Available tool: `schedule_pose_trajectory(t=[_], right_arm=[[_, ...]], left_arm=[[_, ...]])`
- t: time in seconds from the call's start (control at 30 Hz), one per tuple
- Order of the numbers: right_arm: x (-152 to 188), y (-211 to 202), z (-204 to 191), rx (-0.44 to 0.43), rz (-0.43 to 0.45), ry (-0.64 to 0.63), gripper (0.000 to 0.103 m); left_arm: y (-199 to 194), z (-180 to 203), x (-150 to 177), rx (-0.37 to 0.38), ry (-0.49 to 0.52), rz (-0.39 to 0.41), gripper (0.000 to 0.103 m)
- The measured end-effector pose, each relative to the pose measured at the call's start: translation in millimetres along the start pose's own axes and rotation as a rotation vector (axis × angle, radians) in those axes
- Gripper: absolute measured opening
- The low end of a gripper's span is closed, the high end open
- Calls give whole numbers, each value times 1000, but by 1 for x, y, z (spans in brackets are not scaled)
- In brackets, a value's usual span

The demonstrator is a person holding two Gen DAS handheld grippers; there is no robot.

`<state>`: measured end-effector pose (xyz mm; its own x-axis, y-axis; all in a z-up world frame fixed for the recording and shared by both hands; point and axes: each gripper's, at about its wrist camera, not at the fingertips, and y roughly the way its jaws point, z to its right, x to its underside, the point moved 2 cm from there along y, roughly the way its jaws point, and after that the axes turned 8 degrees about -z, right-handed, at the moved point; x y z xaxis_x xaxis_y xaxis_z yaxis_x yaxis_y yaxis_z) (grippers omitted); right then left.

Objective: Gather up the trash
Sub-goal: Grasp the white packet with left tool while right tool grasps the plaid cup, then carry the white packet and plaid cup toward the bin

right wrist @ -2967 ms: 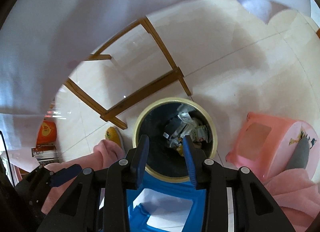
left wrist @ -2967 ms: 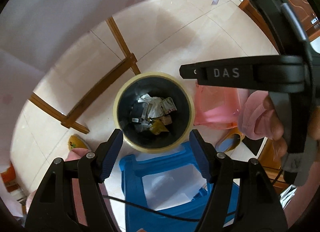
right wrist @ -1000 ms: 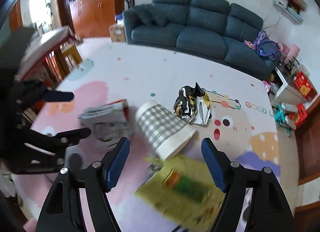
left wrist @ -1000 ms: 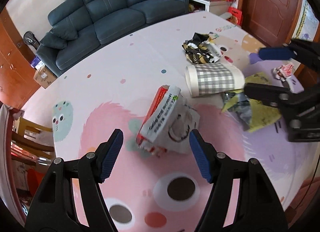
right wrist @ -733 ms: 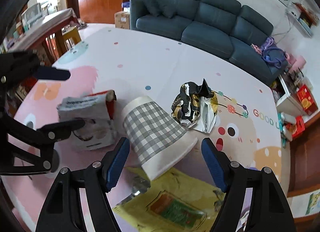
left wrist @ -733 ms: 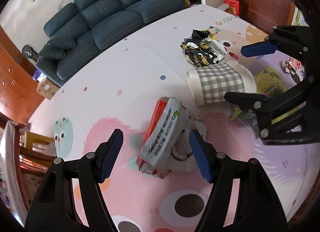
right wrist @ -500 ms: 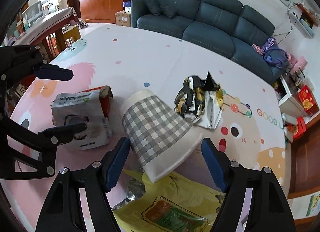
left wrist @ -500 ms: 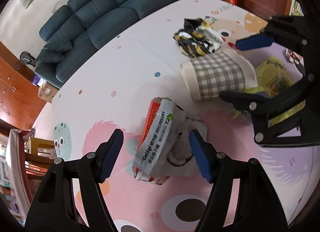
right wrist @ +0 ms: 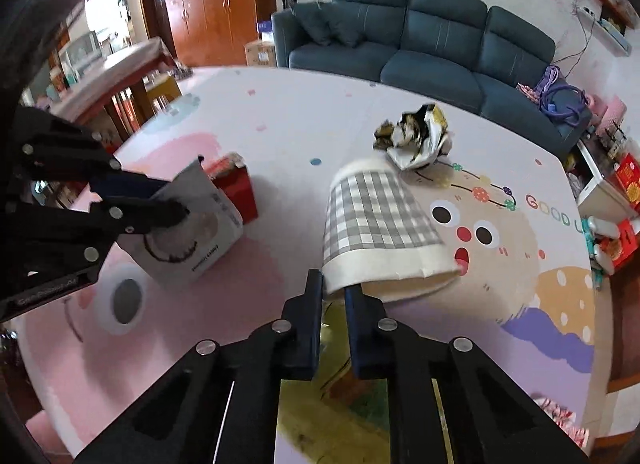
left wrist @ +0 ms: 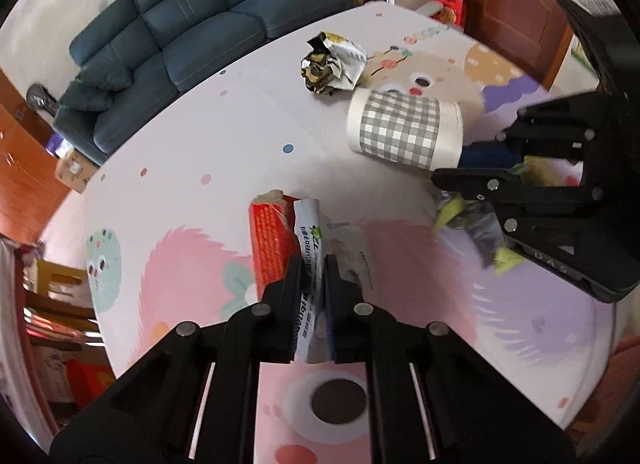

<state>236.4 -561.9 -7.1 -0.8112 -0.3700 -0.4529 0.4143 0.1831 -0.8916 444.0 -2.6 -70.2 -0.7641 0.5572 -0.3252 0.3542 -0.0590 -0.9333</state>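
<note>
- Box (left wrist: 276,244), crushed and light, is pinched at its white flap by the left gripper (left wrist: 312,288), just closed; a firm edge hold is judged best
- cup (right wrist: 376,219), soft paper lying on the mat (right wrist: 280,123), is nipped at its rim by the right gripper (right wrist: 334,292), just closed

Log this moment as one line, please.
left gripper: just closed on white snack bag | right gripper: just closed on checked paper cup rim | crumpled wrapper: on mat

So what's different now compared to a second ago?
Both grippers' fingers have just closed: the left gripper on the white and red bag, the right gripper on the checked cup's rim. The crumpled foil wrapper stayed put.
</note>
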Motion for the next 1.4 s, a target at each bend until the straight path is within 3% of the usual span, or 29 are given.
schedule_pose_trajectory(t=[0.37, 0.57, 0.73, 0.93, 1.13, 1.4], right_arm=[[30, -70, -10, -82, 109, 47, 8], [61, -125, -34, -124, 165, 65, 8], [98, -174, -54, -151, 214, 87, 8], [166, -230, -81, -166, 228, 128, 8], [248, -272, -107, -176, 191, 188, 8], [363, -297, -127, -191, 122, 331, 8]], left_arm=[[-51, -3, 29, 175, -148, 51, 7], [-70, 17, 56, 209, -172, 50, 7], [-104, 40, 82, 223, -171, 97, 7], [-145, 71, 121, 240, -178, 145, 7], [-168, 111, 167, 313, -164, 141, 7], [-171, 187, 230, 382, -49, 106, 7]])
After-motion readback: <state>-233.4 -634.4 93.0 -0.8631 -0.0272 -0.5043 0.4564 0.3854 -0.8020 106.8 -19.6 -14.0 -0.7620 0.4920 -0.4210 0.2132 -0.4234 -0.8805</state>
